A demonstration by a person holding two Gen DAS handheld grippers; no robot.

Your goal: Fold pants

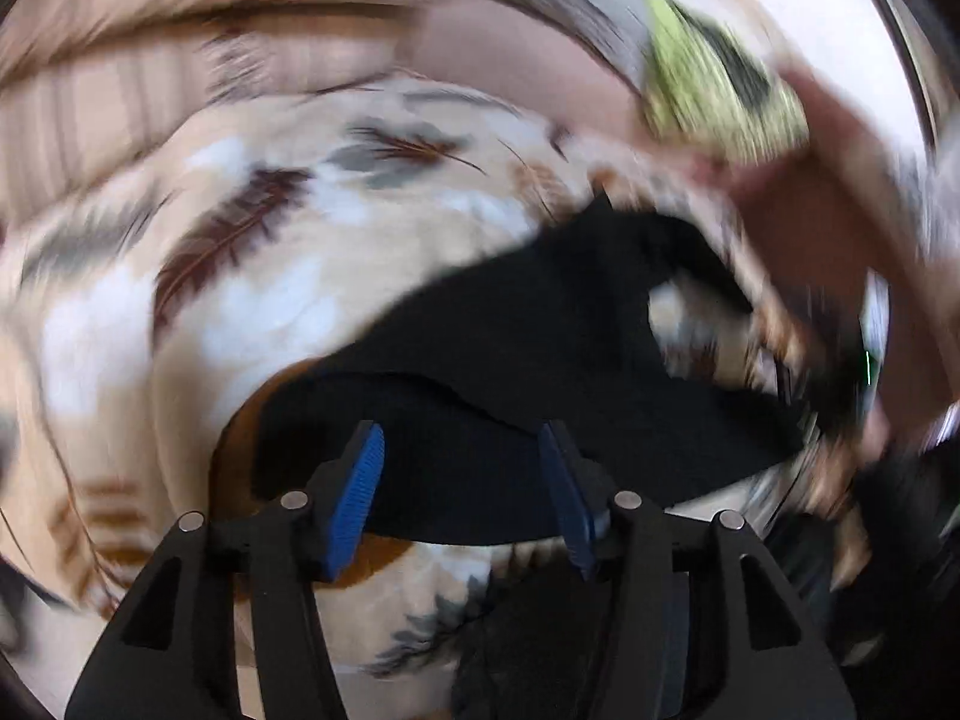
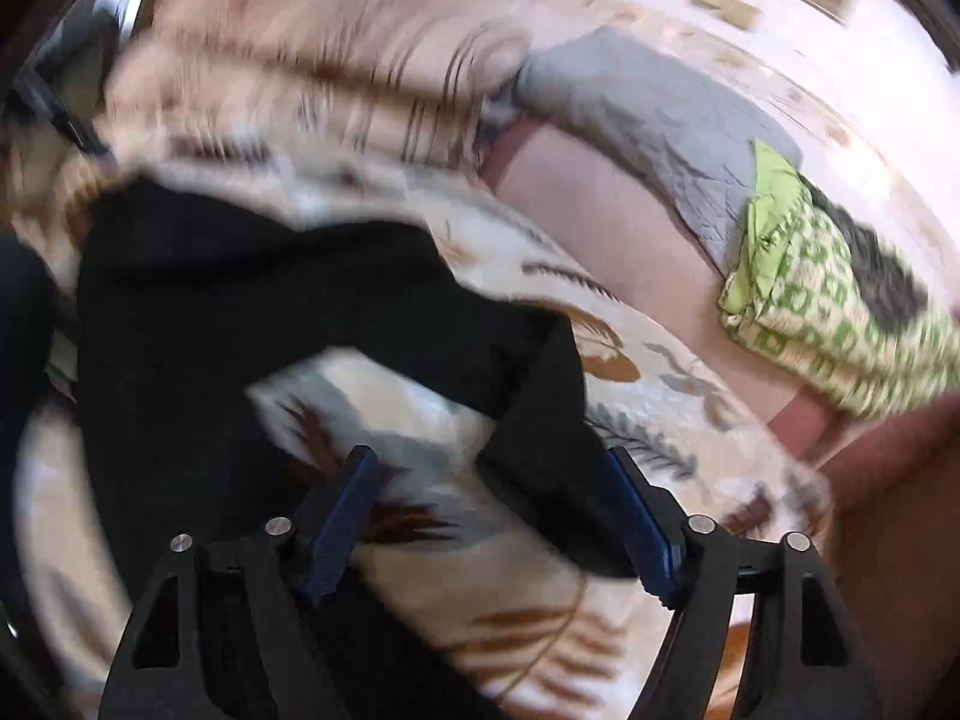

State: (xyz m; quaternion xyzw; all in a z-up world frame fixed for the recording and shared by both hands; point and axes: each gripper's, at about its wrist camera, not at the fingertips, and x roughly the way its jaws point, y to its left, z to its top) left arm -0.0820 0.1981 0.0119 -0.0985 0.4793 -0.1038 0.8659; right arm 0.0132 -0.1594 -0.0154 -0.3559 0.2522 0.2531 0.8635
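Observation:
Black pants lie crumpled on a cream bedspread with a feather print. My left gripper is open, its blue pads wide apart just above the near edge of the pants. In the right wrist view the pants spread to the left with one leg end reaching down toward me. My right gripper is open; the leg end lies by its right finger, the bedspread shows between the pads. Both views are motion-blurred.
A green patterned cloth and a grey quilt lie at the far right of the bed. A striped beige pillow or blanket lies behind the pants. A pink sheet shows beyond the bedspread.

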